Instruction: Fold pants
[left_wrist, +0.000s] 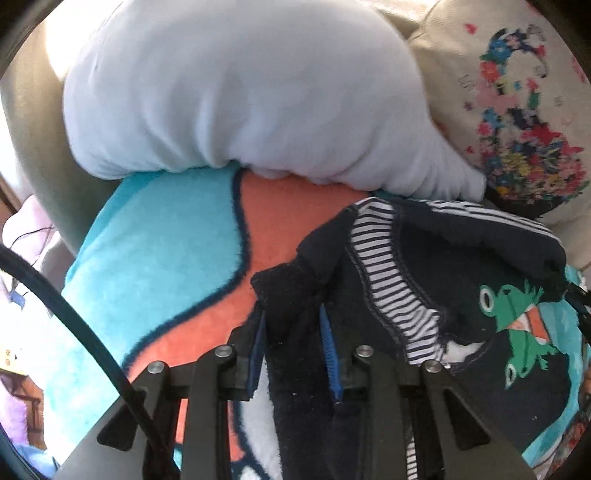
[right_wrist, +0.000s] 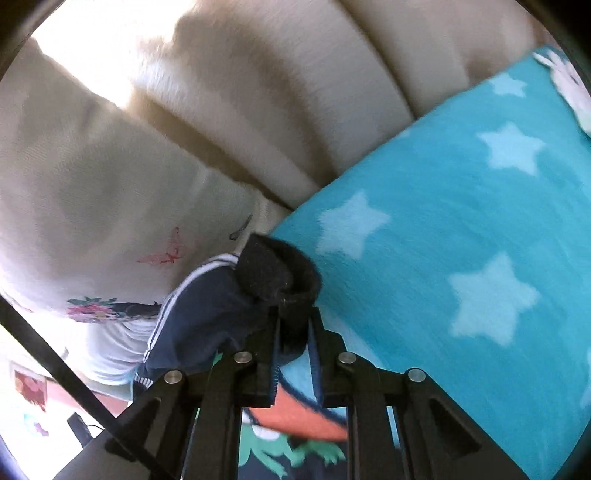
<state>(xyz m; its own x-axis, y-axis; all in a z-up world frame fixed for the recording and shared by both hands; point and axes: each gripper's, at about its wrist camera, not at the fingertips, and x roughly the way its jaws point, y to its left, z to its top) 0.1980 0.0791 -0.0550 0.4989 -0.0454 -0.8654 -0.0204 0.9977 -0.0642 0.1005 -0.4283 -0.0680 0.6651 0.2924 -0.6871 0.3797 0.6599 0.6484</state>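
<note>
The pants (left_wrist: 461, 266) are small and dark navy, with a striped lining, white side stripes and green frog prints. They lie on a turquoise and orange fleece blanket (left_wrist: 155, 251). My left gripper (left_wrist: 293, 325) is shut on a dark cuff of the pants and holds it up off the blanket. In the right wrist view my right gripper (right_wrist: 293, 325) is shut on another dark cuff of the pants (right_wrist: 207, 314), lifted above the blanket (right_wrist: 461, 258). The rest of the pants hangs between the two grippers, partly hidden.
A white pillow (left_wrist: 240, 99) lies just behind the blanket. A cream cushion with a floral print (left_wrist: 517, 122) sits at the back right, and also shows in the right wrist view (right_wrist: 92, 206). The beige sofa back (right_wrist: 295, 92) rises behind.
</note>
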